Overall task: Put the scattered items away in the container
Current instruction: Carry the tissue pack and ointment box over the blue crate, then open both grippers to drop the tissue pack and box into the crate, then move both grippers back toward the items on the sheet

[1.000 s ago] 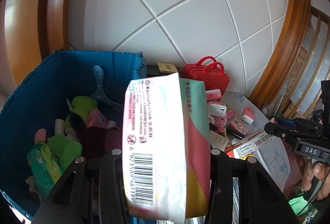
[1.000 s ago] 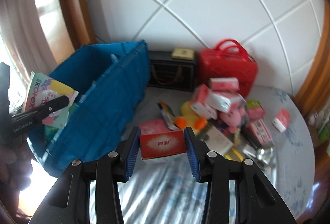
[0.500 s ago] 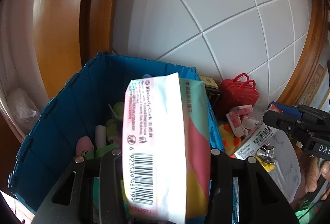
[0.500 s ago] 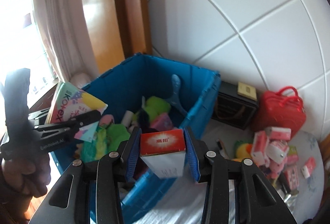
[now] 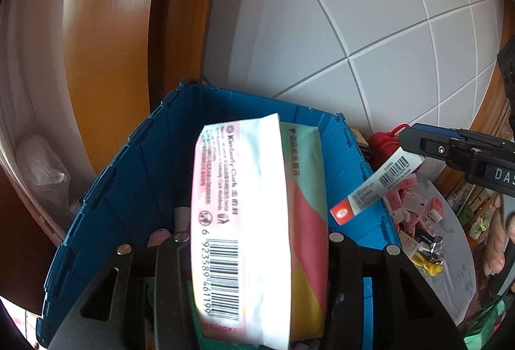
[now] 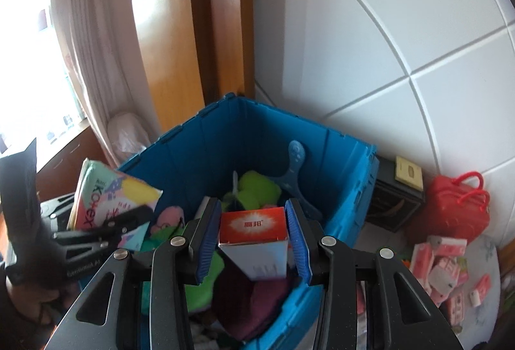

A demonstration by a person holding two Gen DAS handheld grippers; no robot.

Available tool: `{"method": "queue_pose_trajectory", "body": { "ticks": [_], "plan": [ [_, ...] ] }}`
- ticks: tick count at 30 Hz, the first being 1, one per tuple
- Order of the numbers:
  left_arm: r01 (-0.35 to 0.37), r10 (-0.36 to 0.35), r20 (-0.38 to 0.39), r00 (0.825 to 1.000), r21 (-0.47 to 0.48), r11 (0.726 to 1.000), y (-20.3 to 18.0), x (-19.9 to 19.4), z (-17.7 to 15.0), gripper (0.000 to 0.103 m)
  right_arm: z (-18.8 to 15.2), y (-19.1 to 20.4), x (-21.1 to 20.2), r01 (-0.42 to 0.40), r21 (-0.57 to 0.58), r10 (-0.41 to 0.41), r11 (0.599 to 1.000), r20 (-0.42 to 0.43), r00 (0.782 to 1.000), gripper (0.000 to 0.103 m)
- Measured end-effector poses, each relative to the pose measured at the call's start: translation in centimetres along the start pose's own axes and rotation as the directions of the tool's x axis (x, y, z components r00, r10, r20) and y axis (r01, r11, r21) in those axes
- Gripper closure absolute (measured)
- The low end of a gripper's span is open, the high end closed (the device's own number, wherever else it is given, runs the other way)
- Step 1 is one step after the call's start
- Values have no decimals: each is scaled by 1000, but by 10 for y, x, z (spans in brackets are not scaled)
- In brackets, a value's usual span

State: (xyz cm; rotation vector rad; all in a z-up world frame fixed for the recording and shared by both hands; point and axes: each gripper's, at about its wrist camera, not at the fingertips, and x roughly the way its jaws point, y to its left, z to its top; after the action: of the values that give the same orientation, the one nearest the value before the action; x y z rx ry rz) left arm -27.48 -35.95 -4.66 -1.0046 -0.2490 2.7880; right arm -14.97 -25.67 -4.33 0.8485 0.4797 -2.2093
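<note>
My left gripper point(image 5: 257, 237) is shut on a soft pink, white and teal Kotex pack point(image 5: 244, 221), held over the open blue crate point(image 5: 151, 176). In the right wrist view the same pack point(image 6: 109, 198) hangs at the crate's left rim. My right gripper point(image 6: 252, 221) is shut on a white carton with a red end point(image 6: 254, 240), above the crate point(image 6: 257, 131), which holds several soft toys and cloths. The carton point(image 5: 376, 185) also shows at the right of the left wrist view, over the crate's right wall.
A red handbag point(image 6: 450, 208) and a black box point(image 6: 392, 202) stand against the tiled wall right of the crate. Several pink tissue packs point(image 6: 441, 263) lie scattered on the patterned table. A wooden frame and a curtain point(image 6: 90, 60) are behind the crate.
Both grippers have swung left from above the table to over the blue crate, each carrying its item. The scattered items have slid to the right edge of both views.
</note>
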Motion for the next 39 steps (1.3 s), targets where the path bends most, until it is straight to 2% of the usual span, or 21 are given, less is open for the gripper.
{"method": "queue_pose_trajectory", "body": {
  "ticks": [4, 5, 6, 7, 8, 9, 11, 17, 27, 33, 39],
  "plan": [
    [-1, 1, 9, 1000, -23, 1000, 9, 6, 16, 60, 13, -8, 31, -6, 48, 8, 999, -36, 999, 63],
    [-3, 3, 2, 1000, -41, 999, 13, 8, 19, 55, 14, -10, 38, -2, 58, 4, 998, -46, 999, 58],
    [-10, 10, -9, 1000, -54, 999, 16, 10, 22, 36, 15, -13, 46, 9, 67, -5, 998, -62, 998, 48],
    [-19, 18, -11, 1000, -64, 998, 19, 10, 25, 20, 16, -16, 51, 13, 76, -8, 997, -71, 997, 7],
    [-18, 18, 2, 1000, -79, 997, 22, 8, 26, 0, 14, -17, 52, 10, 84, -4, 996, -63, 998, 3],
    [-5, 7, 20, 1000, -95, 995, 24, 5, 28, 0, 12, -18, 52, 10, 87, -6, 996, -55, 998, 0],
    [12, -10, 21, 1000, -108, 994, 27, 3, 28, 0, 6, -18, 51, 3, 86, 2, 996, -55, 999, 0],
    [-11, 10, -13, 1000, -110, 994, 31, 5, 10, 0, -20, -21, 43, -18, 104, 26, 994, -75, 997, 0],
    [-2, 1, -11, 1000, -73, 997, 2, -12, -6, 0, -62, -26, -1, -49, 136, 57, 990, -57, 997, 0],
    [16, -16, 4, 1000, -43, 999, -38, -30, -17, 0, -97, -34, -38, -33, 134, 35, 990, -17, 999, 0],
    [34, -34, -9, 999, 24, 999, -99, -32, -31, 0, -151, -71, -74, -5, 170, 4, 985, 3, 1000, 0]
  ]
}}
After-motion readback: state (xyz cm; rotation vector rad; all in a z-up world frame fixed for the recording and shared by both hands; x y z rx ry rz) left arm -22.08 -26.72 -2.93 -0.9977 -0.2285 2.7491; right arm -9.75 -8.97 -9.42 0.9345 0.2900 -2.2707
